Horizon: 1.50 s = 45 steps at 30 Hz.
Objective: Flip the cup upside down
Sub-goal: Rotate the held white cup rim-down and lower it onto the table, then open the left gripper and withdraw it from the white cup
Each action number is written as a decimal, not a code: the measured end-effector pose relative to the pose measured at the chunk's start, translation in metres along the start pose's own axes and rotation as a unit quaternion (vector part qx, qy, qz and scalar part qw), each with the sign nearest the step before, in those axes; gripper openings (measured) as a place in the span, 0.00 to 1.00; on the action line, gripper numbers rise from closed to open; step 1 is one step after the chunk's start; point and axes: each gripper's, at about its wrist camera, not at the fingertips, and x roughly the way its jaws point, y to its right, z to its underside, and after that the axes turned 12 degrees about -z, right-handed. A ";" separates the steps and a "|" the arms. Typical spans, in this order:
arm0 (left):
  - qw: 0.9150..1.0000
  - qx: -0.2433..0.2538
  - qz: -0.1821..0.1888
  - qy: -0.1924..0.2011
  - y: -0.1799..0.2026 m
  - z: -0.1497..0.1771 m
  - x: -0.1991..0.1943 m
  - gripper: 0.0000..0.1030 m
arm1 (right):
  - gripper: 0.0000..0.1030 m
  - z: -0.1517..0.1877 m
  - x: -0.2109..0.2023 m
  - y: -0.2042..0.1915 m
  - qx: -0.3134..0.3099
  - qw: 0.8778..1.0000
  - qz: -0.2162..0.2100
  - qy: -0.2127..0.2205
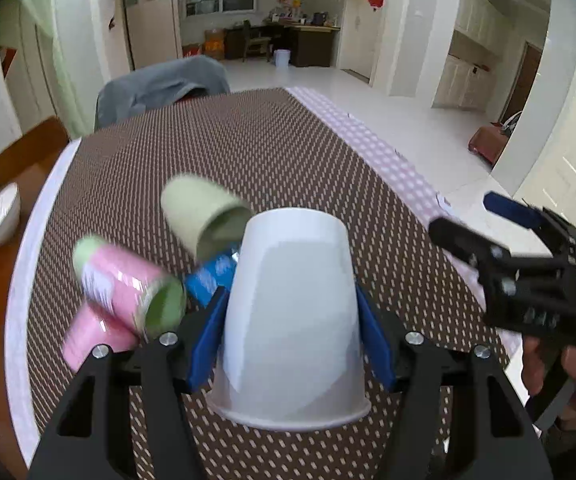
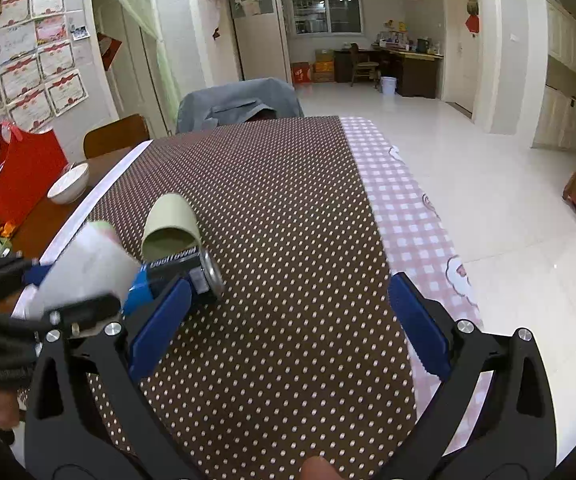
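Note:
My left gripper (image 1: 289, 320) is shut on a white paper cup (image 1: 291, 312), held upside down with its rim toward the camera, above the brown dotted table (image 1: 268, 152). In the right wrist view the white cup (image 2: 84, 272) shows blurred at the left, in the left gripper (image 2: 28, 292). My right gripper (image 2: 284, 312) is open and empty over the table; in the left wrist view the right gripper (image 1: 471, 220) is at the right. A green cup (image 1: 200, 216) lies on its side on the table; it also shows in the right wrist view (image 2: 172, 224).
A pink-and-green can (image 1: 128, 284), another pink cup (image 1: 92, 336) and a blue can (image 1: 212, 276) lie left of the white cup. The blue can (image 2: 188, 276) lies by my right gripper's left finger. A white bowl (image 2: 68, 182) and red bag (image 2: 24, 176) are at the left. A grey-draped chair (image 2: 240, 104) stands behind the table.

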 end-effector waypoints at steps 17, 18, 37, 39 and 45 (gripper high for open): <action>0.997 -0.049 -0.015 -0.058 0.010 0.069 0.042 0.61 | 0.94 0.038 -0.006 -0.012 -0.014 1.000 -0.006 -0.024; 0.997 -0.052 -0.017 -0.060 0.010 0.070 0.044 0.61 | 0.94 0.038 -0.006 -0.013 -0.014 1.000 -0.006 -0.025; 0.992 -0.053 -0.107 0.036 0.006 0.073 -0.014 0.86 | 0.94 0.040 -0.017 -0.027 -0.013 0.999 -0.026 -0.017; 0.990 -0.062 -0.119 0.052 0.001 0.074 -0.026 0.86 | 0.94 0.039 -0.021 -0.030 -0.014 0.999 -0.030 -0.014; 0.984 -0.087 -0.135 0.078 -0.010 0.080 -0.057 0.86 | 0.94 0.038 -0.032 -0.042 -0.022 0.999 -0.038 -0.001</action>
